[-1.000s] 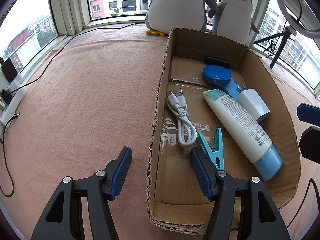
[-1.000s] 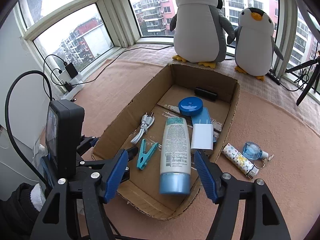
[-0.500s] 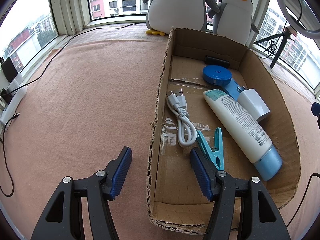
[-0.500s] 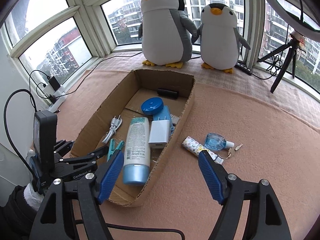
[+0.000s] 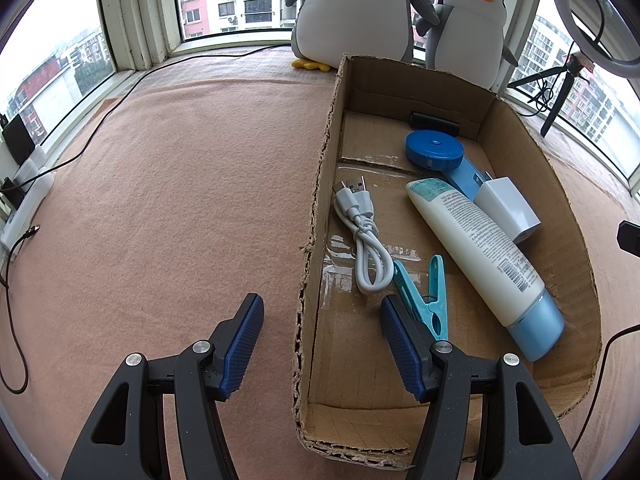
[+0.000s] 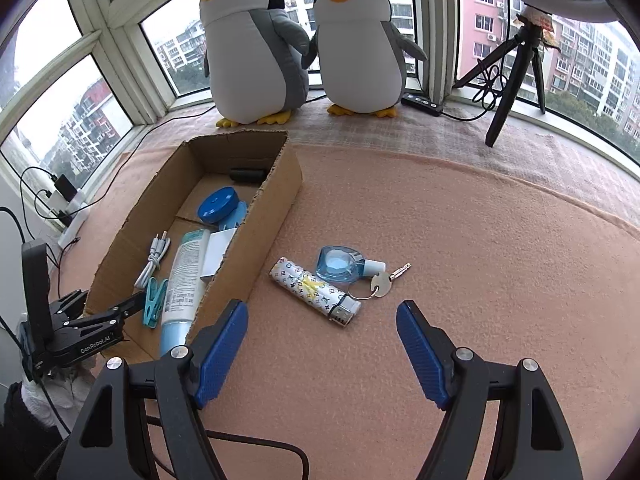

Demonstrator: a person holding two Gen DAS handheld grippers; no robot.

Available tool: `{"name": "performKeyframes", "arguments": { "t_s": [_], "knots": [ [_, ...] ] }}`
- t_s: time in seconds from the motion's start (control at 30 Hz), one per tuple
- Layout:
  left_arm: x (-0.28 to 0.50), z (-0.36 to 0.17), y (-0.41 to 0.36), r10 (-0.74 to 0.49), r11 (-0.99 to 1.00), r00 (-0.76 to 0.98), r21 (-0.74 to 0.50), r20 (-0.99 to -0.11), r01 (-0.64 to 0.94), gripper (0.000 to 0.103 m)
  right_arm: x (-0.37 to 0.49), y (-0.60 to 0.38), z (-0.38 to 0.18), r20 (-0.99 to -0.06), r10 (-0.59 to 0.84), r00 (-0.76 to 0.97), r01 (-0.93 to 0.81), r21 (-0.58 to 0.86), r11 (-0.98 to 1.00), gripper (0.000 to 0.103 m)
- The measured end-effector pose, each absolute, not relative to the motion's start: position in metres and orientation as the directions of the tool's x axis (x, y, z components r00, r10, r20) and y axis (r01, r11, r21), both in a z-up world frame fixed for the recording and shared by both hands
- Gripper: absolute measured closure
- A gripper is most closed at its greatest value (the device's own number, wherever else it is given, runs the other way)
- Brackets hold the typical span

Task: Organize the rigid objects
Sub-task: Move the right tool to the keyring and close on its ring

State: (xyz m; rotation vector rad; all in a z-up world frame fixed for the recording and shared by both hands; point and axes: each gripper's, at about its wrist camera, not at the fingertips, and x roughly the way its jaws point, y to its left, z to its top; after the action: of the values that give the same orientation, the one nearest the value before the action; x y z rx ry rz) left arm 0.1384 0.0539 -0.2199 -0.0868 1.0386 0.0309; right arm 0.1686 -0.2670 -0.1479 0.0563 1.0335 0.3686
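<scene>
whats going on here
A person with two handheld grippers is sorting small items into a cardboard box. The left gripper, open and empty, straddles the box's wall. The right gripper, open, faces a lighter and a small blue bottle with a key, both outside the box on the mat.

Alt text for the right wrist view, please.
The open right gripper hovers over pink felt, facing a patterned lighter and a small blue bottle with a key on a ring. To the left, a cardboard box holds sorted items; two plush penguins stand by the window.
</scene>
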Motion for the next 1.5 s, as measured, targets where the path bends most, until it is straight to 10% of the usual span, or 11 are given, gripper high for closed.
{"name": "performKeyframes", "arguments": {
  "t_s": [0.67,1.5],
  "knots": [
    [0.138,-0.22,0.054,-0.016,0.996,0.507,-0.058,-0.862,-0.067,0.038,0.211,-0.285,-0.2,-0.88,0.296,0.371,-0.088,0.285,0.955,0.071],
    [0.139,-0.222,0.052,-0.02,0.996,0.506,-0.063,-0.862,-0.068,0.037,0.221,-0.292,-0.215,-0.92,0.142,0.365,-0.121,0.105,0.987,0.088]
  ]
}}
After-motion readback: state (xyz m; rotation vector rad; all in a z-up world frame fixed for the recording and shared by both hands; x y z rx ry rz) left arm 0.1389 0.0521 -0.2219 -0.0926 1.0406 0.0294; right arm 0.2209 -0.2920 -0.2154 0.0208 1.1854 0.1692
